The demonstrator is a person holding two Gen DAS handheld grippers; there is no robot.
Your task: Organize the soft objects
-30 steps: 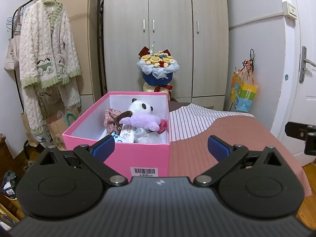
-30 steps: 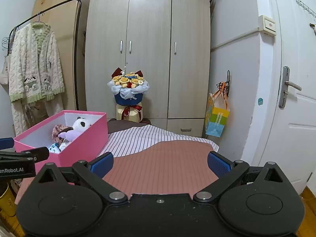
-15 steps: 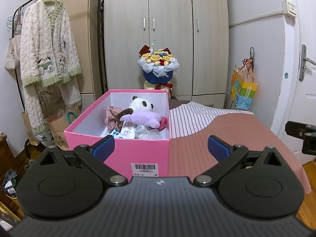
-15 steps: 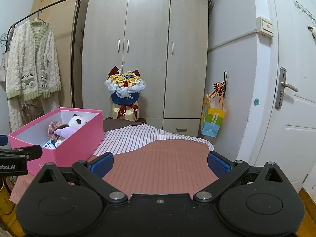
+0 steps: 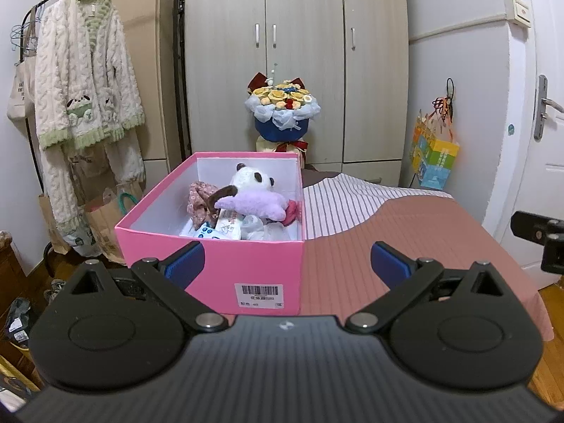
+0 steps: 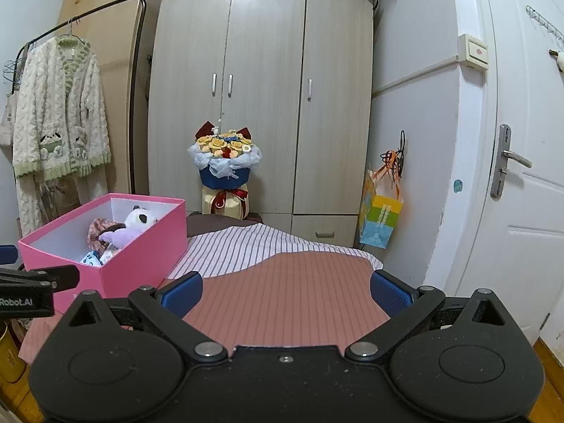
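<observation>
Looks like we're basically done: the panda plush [image 5: 252, 179] and the other soft bits sit piled in the pink box [image 5: 246, 264] on the bed [image 6: 292, 299], so our left gripper [image 5: 285, 261] and right gripper [image 6: 285, 290] hang back, both spread wide, holding nothing.
</observation>
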